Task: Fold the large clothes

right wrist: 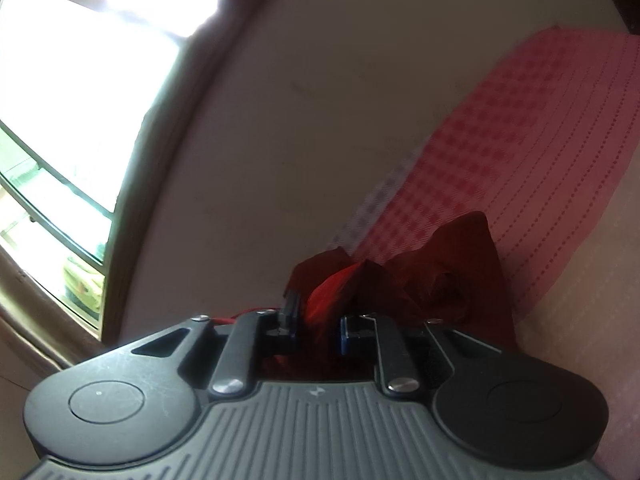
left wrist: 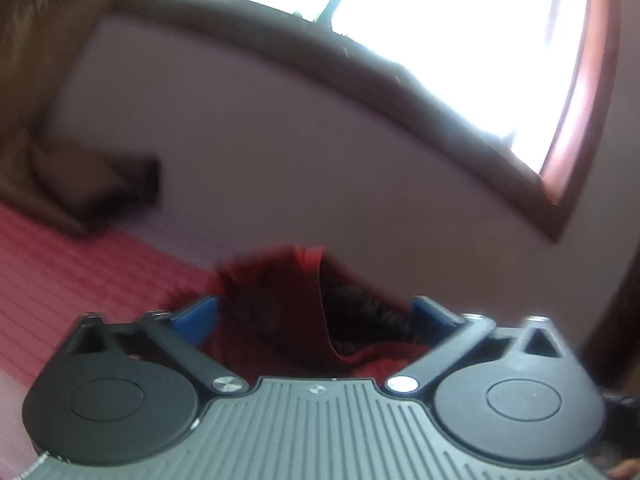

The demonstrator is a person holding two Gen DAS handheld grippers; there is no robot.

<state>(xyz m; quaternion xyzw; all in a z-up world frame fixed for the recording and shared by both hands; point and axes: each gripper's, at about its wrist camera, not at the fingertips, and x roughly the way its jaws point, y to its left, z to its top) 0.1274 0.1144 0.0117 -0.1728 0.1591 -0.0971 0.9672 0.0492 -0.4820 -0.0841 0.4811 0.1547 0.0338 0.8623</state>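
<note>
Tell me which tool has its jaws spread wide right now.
The left tool: its blue pads stand far apart on either side of the red garment. The right tool has its pads close together with red cloth between them.

The dark red garment point(left wrist: 288, 312) was bunched and creased, not laid flat, its folds standing up in a rumpled heap point(right wrist: 440, 280) over the pink checked bed cover.

Wall point(left wrist: 280, 140): plain, pale pinkish.
Window point(left wrist: 440, 20): dark wooden frame, glaring daylight.
Bed cover point(right wrist: 540, 128): pink-and-red checked.
</note>
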